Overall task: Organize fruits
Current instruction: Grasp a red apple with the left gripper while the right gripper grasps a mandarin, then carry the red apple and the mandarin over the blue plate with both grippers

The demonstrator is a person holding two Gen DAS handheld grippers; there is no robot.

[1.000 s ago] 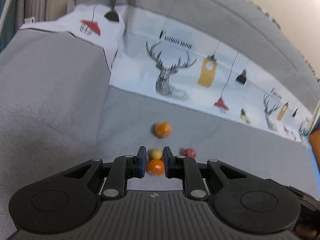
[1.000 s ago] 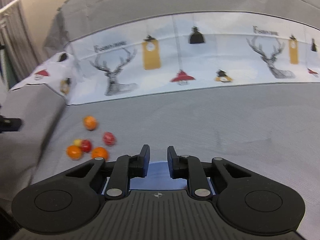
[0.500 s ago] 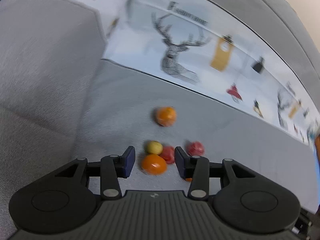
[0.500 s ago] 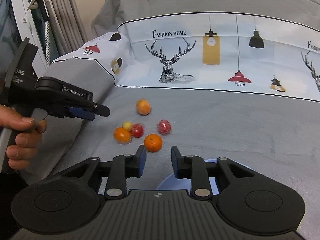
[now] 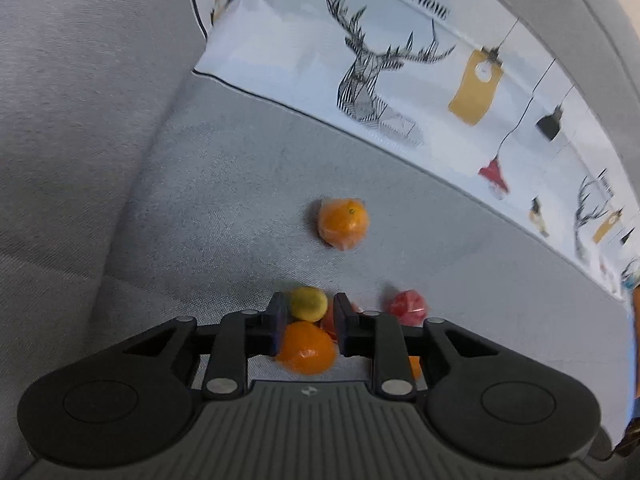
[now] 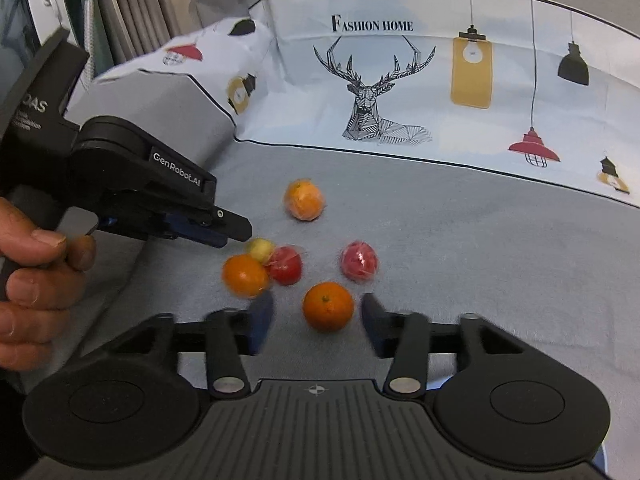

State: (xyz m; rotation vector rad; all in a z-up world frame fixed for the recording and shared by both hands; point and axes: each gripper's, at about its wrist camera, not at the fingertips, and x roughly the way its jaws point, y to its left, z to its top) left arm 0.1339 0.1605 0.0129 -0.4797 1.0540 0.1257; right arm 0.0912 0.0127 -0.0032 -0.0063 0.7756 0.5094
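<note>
Several fruits lie on the grey sofa seat [image 6: 480,248]. My left gripper [image 5: 308,326] is open above an orange [image 5: 306,347] and a small yellow fruit [image 5: 308,304]; neither is gripped. It also shows in the right wrist view [image 6: 236,236], just above the yellow fruit [image 6: 260,250]. My right gripper [image 6: 316,320] is open wide, its jaws either side of another orange [image 6: 329,306] without touching it. A wrapped orange [image 6: 304,199] lies farther back. Two red fruits [image 6: 285,266] [image 6: 359,261] lie in between.
The sofa armrest [image 5: 72,128] rises at the left. A printed cushion cover [image 6: 420,80] with a deer runs along the backrest. A blue bowl rim [image 6: 600,468] shows at the lower right edge. My hand [image 6: 32,280] holds the left gripper.
Both grippers have moved closer to the fruits. The right gripper's jaws have opened wide around the near orange. The left gripper has lowered over the left orange and narrowed slightly.
</note>
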